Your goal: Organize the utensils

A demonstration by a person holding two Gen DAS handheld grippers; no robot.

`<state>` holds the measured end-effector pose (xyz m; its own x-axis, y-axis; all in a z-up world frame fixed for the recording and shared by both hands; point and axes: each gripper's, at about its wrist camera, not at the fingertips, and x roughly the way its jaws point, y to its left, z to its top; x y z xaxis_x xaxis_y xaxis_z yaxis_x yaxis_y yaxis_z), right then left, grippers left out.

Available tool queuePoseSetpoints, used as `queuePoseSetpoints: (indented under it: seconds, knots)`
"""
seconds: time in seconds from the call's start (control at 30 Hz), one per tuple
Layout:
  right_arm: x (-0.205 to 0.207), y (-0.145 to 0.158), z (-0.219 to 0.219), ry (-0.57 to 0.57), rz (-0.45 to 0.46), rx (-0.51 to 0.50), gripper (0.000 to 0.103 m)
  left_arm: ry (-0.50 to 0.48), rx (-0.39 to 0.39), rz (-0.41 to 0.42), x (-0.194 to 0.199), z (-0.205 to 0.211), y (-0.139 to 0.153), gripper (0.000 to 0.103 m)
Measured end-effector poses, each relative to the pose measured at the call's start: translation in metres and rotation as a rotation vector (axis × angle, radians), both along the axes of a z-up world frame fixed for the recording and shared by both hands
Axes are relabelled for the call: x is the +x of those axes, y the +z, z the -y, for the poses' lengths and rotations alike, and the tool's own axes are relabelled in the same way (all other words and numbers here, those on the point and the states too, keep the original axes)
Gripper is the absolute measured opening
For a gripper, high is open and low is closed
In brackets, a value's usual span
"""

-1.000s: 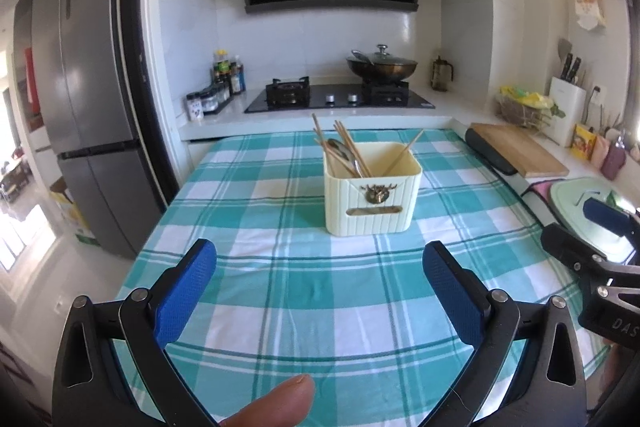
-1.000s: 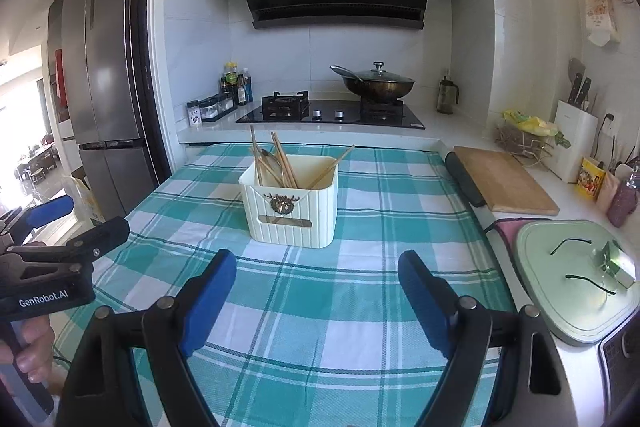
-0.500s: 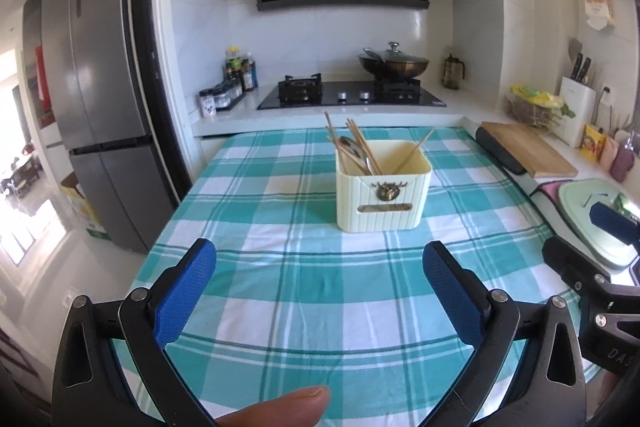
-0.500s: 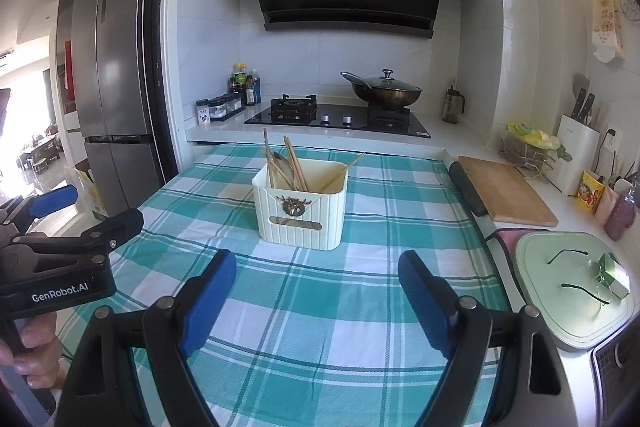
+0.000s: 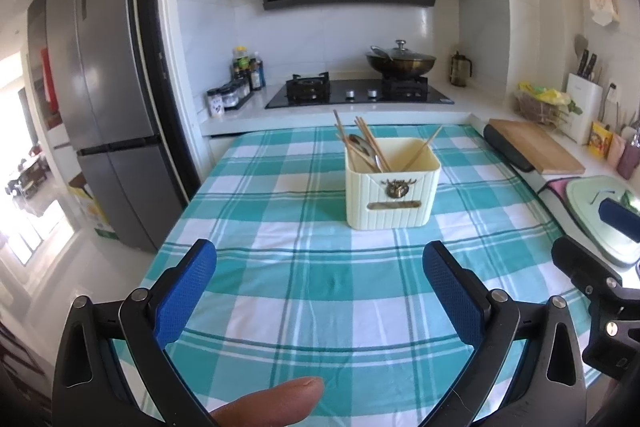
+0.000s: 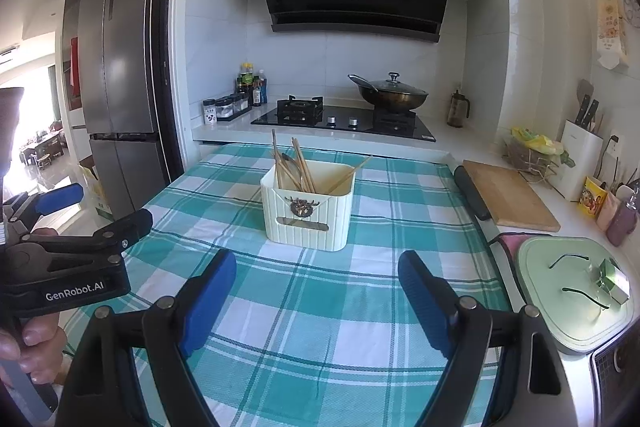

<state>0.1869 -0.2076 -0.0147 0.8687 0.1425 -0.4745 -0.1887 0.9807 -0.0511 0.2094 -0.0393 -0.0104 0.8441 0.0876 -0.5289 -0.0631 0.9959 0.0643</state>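
Observation:
A cream ribbed utensil holder [image 5: 393,184] [image 6: 308,211] stands upright on the teal checked tablecloth [image 5: 304,283] [image 6: 320,307]. Wooden chopsticks [image 5: 370,141] [image 6: 300,163] and a metal spoon [image 5: 362,147] lean inside it. My left gripper [image 5: 320,291] hovers open above the cloth, well in front of the holder, with nothing between its blue pads. My right gripper [image 6: 316,297] is likewise open and empty, short of the holder. Each gripper shows at the edge of the other's view.
Behind the table runs a counter with a gas hob [image 5: 358,91], a lidded wok [image 5: 401,61] and spice bottles [image 5: 240,83]. A wooden cutting board [image 6: 508,197] and a pale green lid [image 6: 576,291] lie to the right. A fridge [image 5: 108,107] stands left.
Both views have tilted slightly upward, so the holder sits a little lower in frame. Both grippers stay open and roughly where they were.

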Motion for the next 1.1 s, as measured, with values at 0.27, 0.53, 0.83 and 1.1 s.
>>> queuePoseSetpoints:
  seconds: [0.27,0.53,0.83,1.1]
  knots:
    - [-0.0022,0.0024,-0.0007,0.006,-0.001,0.002,0.085,0.0,-0.007,-0.009,0.0012,-0.0016,-0.0012,0.103]
    - [-0.0031,0.0028,-0.0031,0.012,-0.005,0.0,0.085,0.002,-0.011,-0.013,0.0009,-0.0029,-0.0007,0.103]
    - [-0.0037,0.0014,-0.0057,0.018,-0.008,0.0,0.085,0.0,-0.012,-0.013,0.0008,-0.0016,-0.0003,0.103]
    - [-0.0037,0.0013,-0.0066,0.018,-0.008,0.0,0.085,0.001,-0.011,-0.012,0.0007,-0.0013,-0.0006,0.103]
